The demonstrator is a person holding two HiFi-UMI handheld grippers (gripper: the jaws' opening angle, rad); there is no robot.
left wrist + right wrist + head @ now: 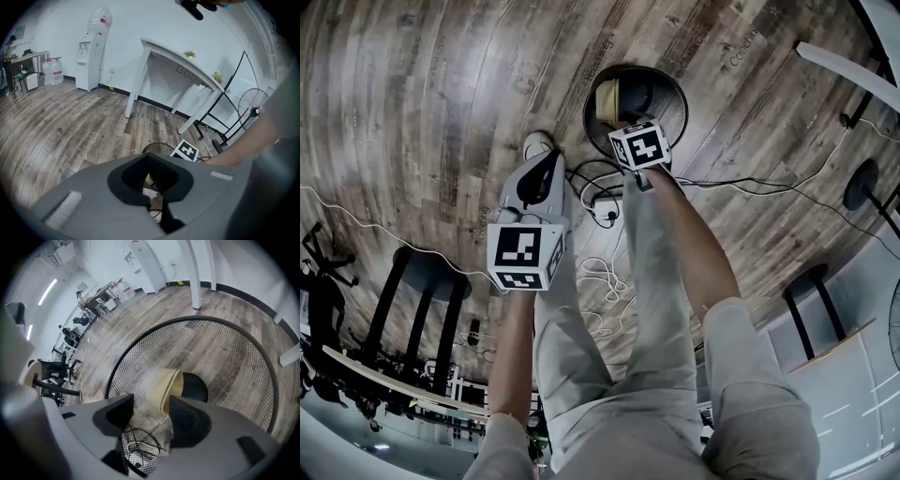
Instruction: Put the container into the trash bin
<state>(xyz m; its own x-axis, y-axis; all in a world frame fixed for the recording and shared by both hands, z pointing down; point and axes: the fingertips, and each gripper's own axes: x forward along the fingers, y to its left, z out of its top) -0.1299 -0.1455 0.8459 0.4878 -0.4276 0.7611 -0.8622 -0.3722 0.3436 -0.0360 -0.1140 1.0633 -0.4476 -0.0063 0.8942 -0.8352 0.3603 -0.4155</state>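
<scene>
Beige container lay dropped in the mesh trash bin under the right gripper, jaws spread and empty, the left gripper pressed together, so only withdrawal seemingly remained.

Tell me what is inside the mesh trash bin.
A beige container lies in the trash bin, beside a dark round shape; the right gripper hides its near end.

Head view steeply down; right gripper view close over trash bin, shared w/ head, prob. left too.
</scene>
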